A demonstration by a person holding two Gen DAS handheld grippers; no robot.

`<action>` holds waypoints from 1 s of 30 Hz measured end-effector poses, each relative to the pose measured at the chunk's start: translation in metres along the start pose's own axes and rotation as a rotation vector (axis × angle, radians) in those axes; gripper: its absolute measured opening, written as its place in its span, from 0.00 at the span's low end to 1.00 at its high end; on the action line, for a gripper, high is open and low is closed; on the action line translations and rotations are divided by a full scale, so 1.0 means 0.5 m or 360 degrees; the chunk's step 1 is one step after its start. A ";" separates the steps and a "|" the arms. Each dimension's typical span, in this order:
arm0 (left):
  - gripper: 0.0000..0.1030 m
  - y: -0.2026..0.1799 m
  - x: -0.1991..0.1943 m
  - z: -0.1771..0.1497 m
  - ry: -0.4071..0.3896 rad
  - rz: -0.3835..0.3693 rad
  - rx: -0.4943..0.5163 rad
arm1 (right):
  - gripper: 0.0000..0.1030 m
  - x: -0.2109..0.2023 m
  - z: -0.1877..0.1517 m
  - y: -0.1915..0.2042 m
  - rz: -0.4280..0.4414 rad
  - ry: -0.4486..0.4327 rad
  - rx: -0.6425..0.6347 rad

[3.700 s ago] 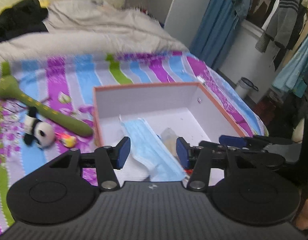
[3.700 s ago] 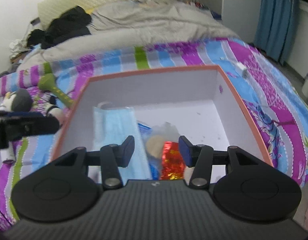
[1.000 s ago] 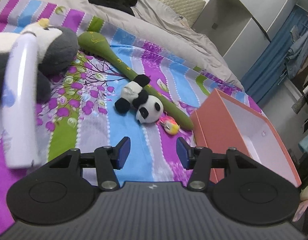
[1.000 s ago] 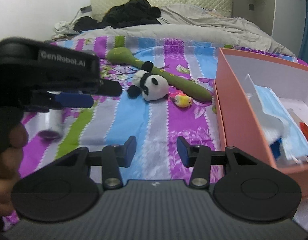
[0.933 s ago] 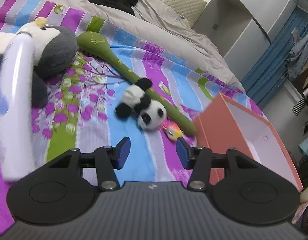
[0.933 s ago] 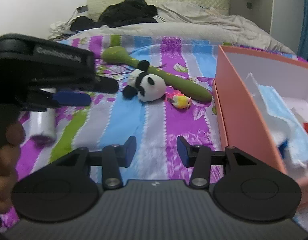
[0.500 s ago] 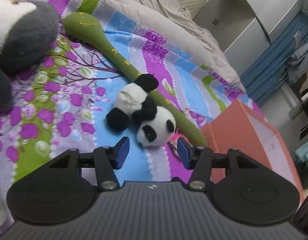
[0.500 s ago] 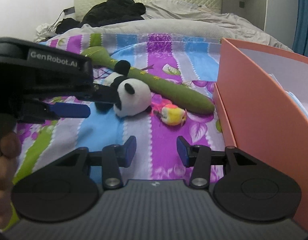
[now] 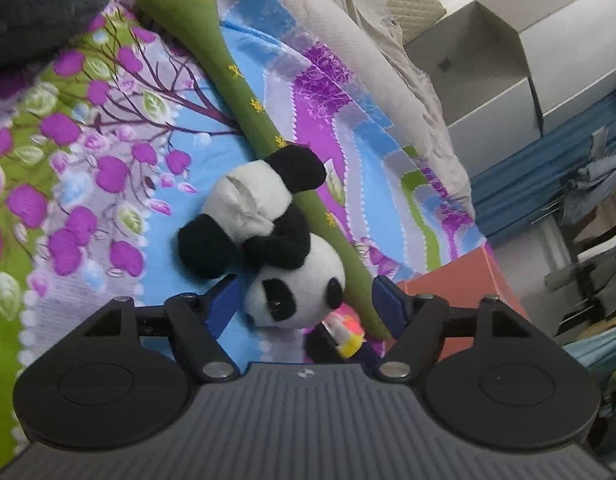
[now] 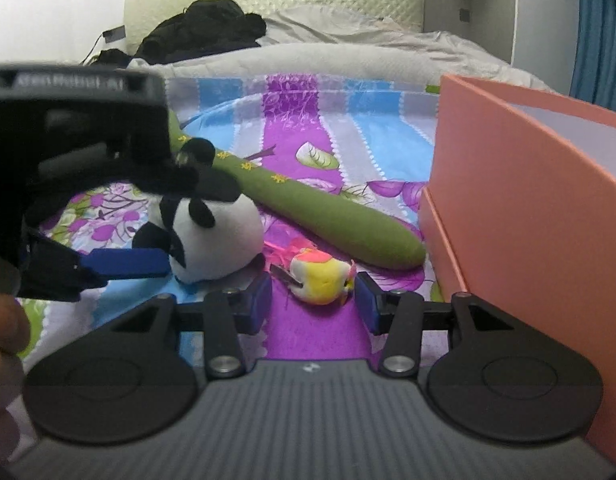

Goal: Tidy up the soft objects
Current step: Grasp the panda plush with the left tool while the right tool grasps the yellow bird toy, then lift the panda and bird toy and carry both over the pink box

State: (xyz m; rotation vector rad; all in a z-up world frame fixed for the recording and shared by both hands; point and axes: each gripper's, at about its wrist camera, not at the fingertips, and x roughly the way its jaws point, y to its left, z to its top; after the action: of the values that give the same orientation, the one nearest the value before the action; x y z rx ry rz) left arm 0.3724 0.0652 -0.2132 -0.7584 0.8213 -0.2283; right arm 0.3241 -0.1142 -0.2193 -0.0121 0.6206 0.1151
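Three soft toys lie loose on the bedspread (image 10: 292, 120), outside the orange box (image 10: 528, 208): a panda plush (image 9: 268, 240), a long green plush (image 9: 244, 104) and a small yellow-and-pink plush (image 10: 320, 276). By this evidence the sorting is only partly done; the box interior is not visible from either view.

The left tool (image 9: 304, 300) has just been opening; its jaws stand spread, one on each side of the panda's head, pads not yet pressing. The right tool (image 10: 312, 300) is spread, with the small yellow-and-pink plush just ahead of the gap between its fingers, not gripped.

The panda plush lies on its side against the green plush, head toward the left tool and body extending away from it. The green plush runs diagonally across the bedspread: bulbous end far from the box, narrow end just beside the box wall. The small plush lies near that narrow end, close to the box.

Remaining, by judgement: grip each toy and transfer it to the box.
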 end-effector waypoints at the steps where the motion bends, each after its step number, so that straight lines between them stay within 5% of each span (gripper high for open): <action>1: 0.74 0.001 0.005 0.001 0.0004 -0.0005 -0.0017 | 0.48 0.005 0.000 0.001 -0.0002 0.0009 0.0000; 5: 0.71 0.013 0.022 0.006 0.0011 -0.0015 -0.0104 | 0.49 0.014 0.003 0.003 -0.0006 0.0017 0.0004; 7: 0.61 0.015 0.024 0.008 0.0002 -0.0007 -0.0105 | 0.48 0.013 0.003 0.004 -0.0011 0.0015 0.0001; 10: 0.58 0.016 0.027 0.009 0.0007 0.0009 -0.0116 | 0.37 0.011 0.004 0.005 -0.0027 0.0013 -0.0009; 30: 0.55 -0.016 -0.159 -0.055 0.0031 0.0164 0.0090 | 0.37 -0.129 -0.009 0.018 0.0001 0.0019 -0.0075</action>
State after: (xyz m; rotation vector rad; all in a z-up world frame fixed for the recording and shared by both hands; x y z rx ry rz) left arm 0.2992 0.0817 -0.1739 -0.6600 0.8665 -0.1663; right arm 0.2685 -0.1123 -0.1853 -0.0578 0.6297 0.1306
